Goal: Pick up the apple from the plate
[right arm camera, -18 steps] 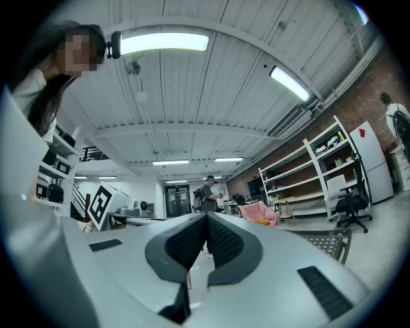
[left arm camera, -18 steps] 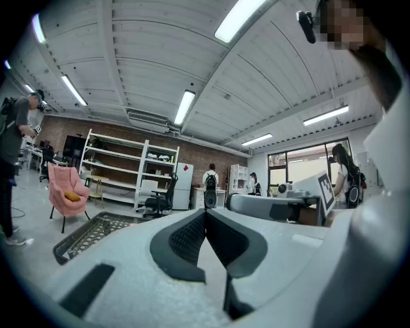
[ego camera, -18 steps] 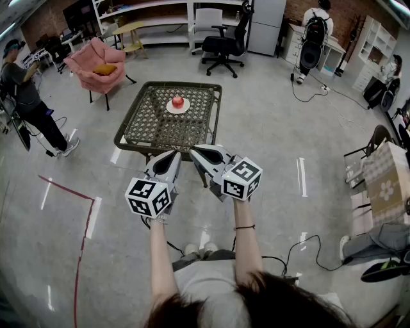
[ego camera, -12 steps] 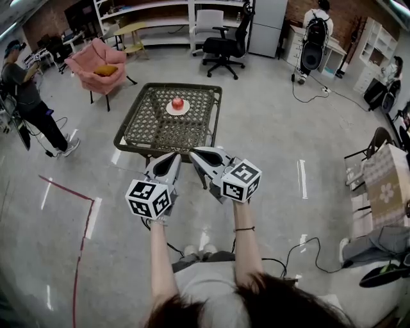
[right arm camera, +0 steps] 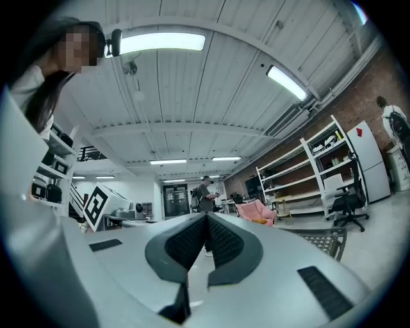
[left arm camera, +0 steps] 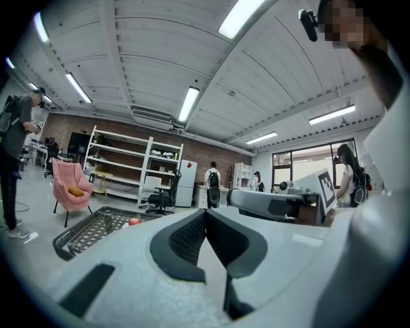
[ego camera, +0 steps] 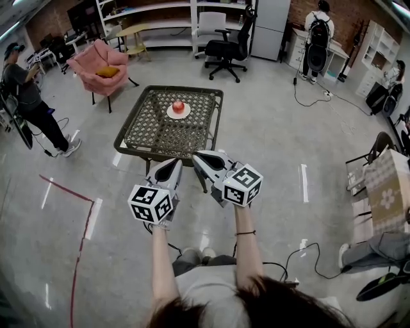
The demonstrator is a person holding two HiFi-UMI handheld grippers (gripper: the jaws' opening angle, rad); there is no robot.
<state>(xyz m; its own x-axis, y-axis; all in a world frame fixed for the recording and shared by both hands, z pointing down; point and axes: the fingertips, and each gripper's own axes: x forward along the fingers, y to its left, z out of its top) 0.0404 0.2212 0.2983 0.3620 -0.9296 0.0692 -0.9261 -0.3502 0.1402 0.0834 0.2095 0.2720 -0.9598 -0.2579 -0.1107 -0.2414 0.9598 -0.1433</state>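
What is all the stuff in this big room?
apple: one, red, on the plate
plate: one, white, far side of the table
table: one, dark woven top, middle of the floor
armchair: one, pink with a yellow cushion, far left
office chair: one, black, beyond the table
shelves: one set, white, back wall
fridge: one, white, beside the shelves
other people: three, left edge, far back, right edge
tape line: one, red, floor at left
left gripper: one, grey, shut, empty, before the table
right gripper: one, grey, shut, empty, beside it
arms: two, bare, bottom of the head view
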